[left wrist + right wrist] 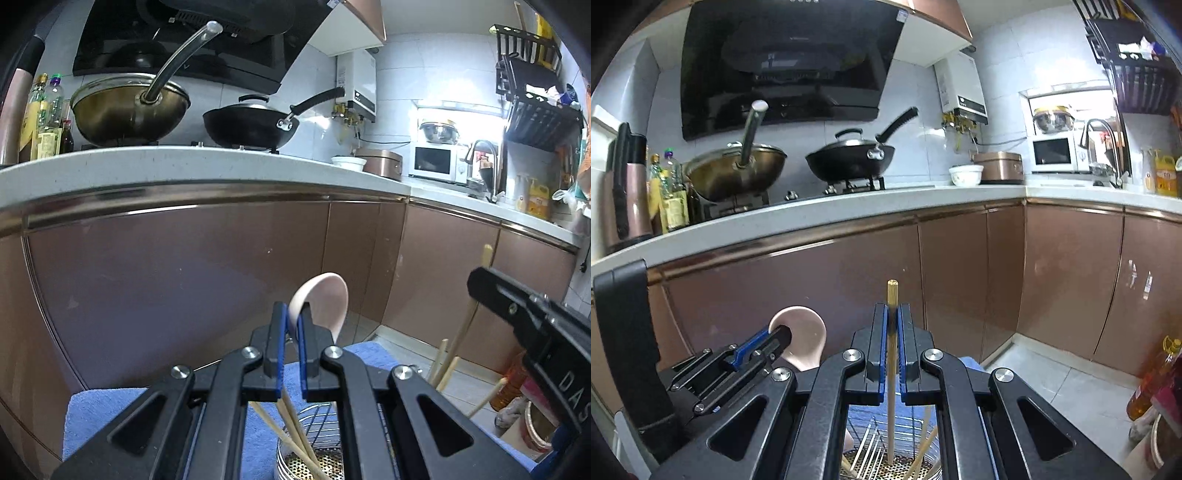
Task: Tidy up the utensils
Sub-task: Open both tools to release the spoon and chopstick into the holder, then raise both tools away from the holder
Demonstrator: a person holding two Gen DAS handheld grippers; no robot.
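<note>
In my left wrist view, the stove sits at the upper left with a brass-coloured wok (129, 110) and, to its right, a black lidded wok (251, 125) on the white counter (184, 162). At lower centre my left gripper (295, 317) has its jaws drawn narrow, clamped on the rim of a pink spoon (325, 299) whose bowl stands up above the pads. Below it, at the bottom edge, I see a metal utensil holder (314, 458) with several chopsticks leaning in it, standing on a blue towel (96, 417). At the right edge my right gripper comes in from the side.

In my right wrist view, the left gripper and spoon (801, 339) show at lower left. At centre, my right gripper (893, 314) is closed narrowly on one upright chopstick (892, 295), its lower end reaching down into the holder (886, 465) at the bottom.
</note>
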